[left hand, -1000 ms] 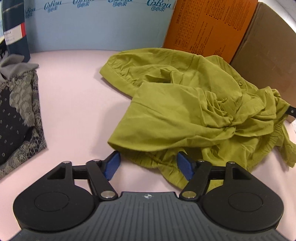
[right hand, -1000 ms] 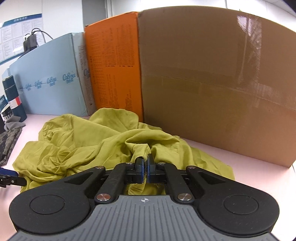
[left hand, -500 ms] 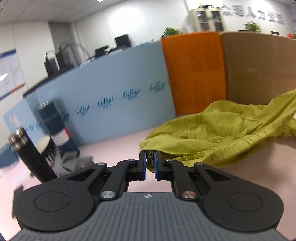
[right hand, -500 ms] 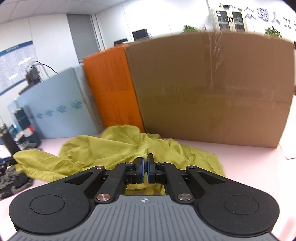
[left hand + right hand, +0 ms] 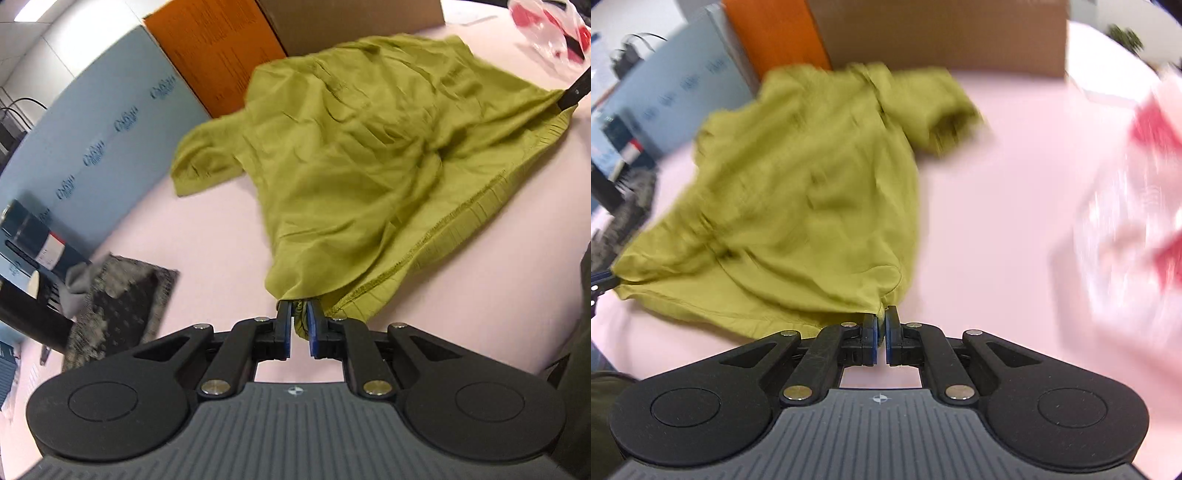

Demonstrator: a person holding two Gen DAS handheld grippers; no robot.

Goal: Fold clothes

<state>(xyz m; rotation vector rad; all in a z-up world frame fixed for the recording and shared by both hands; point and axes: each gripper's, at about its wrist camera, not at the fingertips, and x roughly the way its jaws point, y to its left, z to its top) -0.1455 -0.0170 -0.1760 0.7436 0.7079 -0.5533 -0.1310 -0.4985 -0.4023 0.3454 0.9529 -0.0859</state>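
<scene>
An olive-green garment [image 5: 351, 155] lies stretched over the pink table [image 5: 207, 236], its gathered hem toward me. My left gripper [image 5: 298, 308] is shut on one corner of that hem, with cloth bunched between the blue pads. The right gripper [image 5: 576, 90] shows as a dark bar pulling the other corner at the far right. In the blurred right wrist view, the right gripper [image 5: 881, 314] is shut on a corner of the garment [image 5: 798, 206]. There the left gripper [image 5: 598, 282] holds the opposite corner at the left edge. A sleeve lies at the back.
A dark patterned cloth [image 5: 122, 295] lies at the left beside dark flasks [image 5: 26, 236]. A light blue box [image 5: 110, 110], an orange box [image 5: 218, 55] and a brown carton [image 5: 351, 22] wall the back. A red-and-white plastic bag [image 5: 1137, 206] sits right.
My left gripper closed on the hem, then both grippers pulled apart. The crumpled garment is now spread out between them, and both views have rolled and swung.
</scene>
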